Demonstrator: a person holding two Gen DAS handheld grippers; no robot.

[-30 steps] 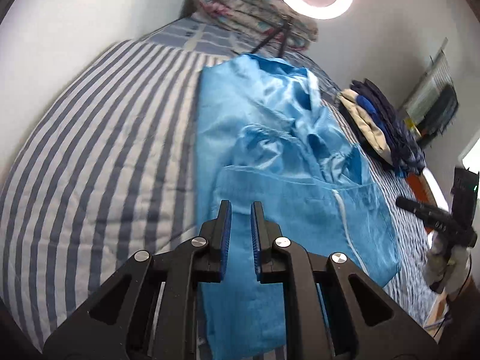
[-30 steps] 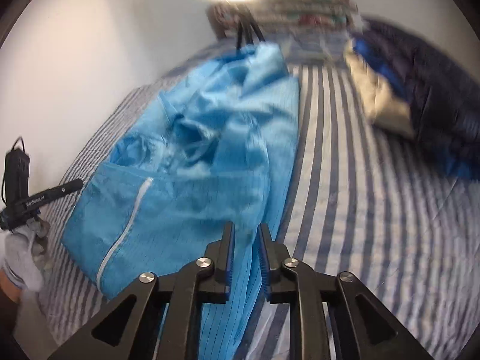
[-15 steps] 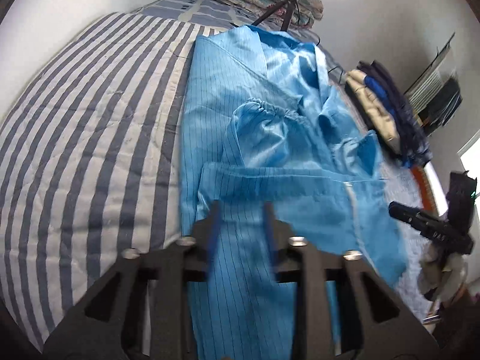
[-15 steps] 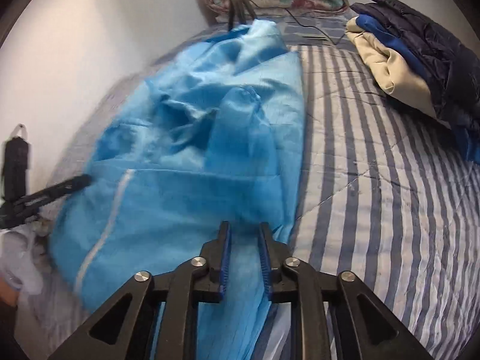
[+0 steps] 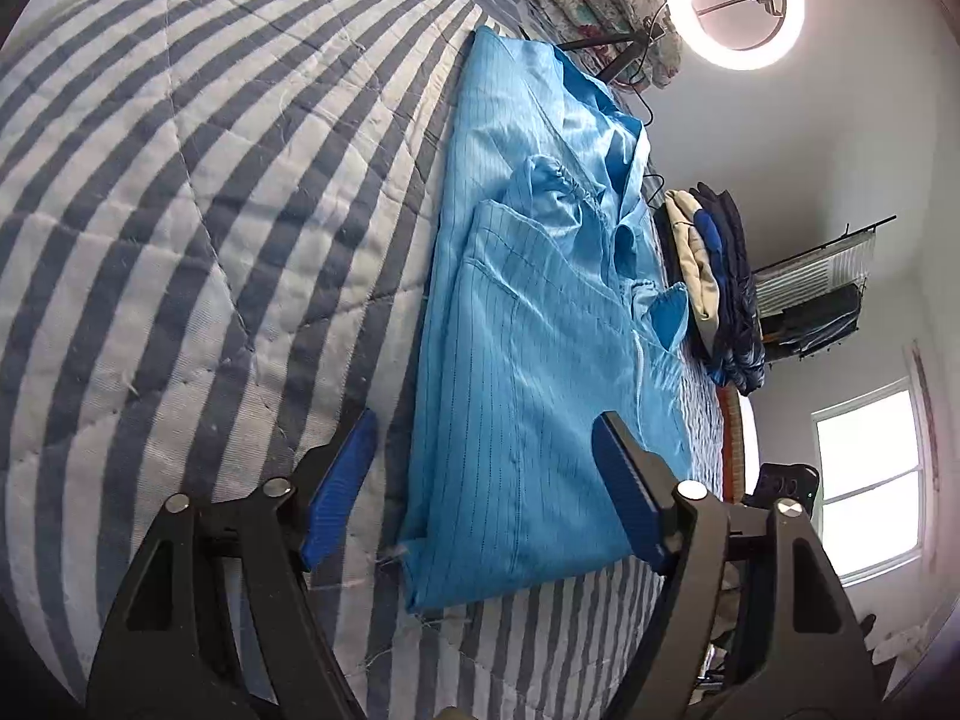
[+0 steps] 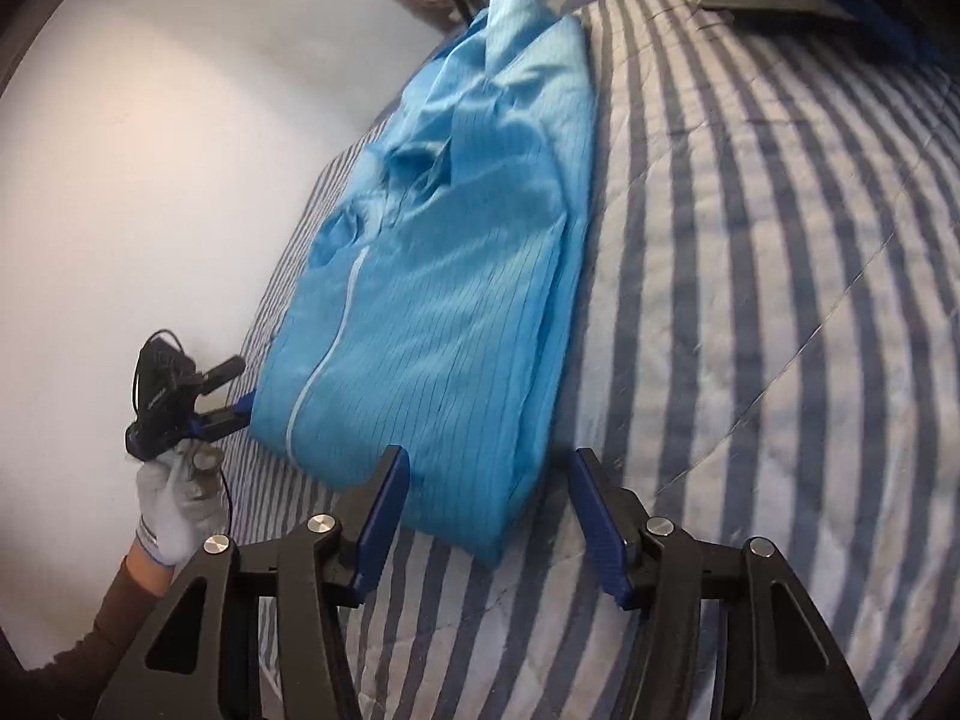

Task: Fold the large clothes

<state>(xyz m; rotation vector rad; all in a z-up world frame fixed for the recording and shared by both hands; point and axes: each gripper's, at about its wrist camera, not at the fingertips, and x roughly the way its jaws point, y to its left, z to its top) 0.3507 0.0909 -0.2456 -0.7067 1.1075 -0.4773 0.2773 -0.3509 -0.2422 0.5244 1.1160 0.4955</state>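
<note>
Clothing to be folded, a blue coat (image 5: 528, 360), is laid lengthwise on the striped bed (image 5: 180, 210), folded into a long narrow strip so that it can next be doubled end to end. At the near hem the left gripper (image 5: 480, 480) is held spread wide and empty over one corner; the right gripper (image 6: 486, 516) is likewise spread and empty, straddling the other corner

A wide bed covered by a quilted blue-and-white striped bedspread (image 5: 198, 276) carries a long, folded bright-blue pinstriped garment (image 5: 528, 324) lying flat (a white zip runs down it), with a pile of dark-blue and beige clothing (image 5: 717, 276) farther along.
</note>
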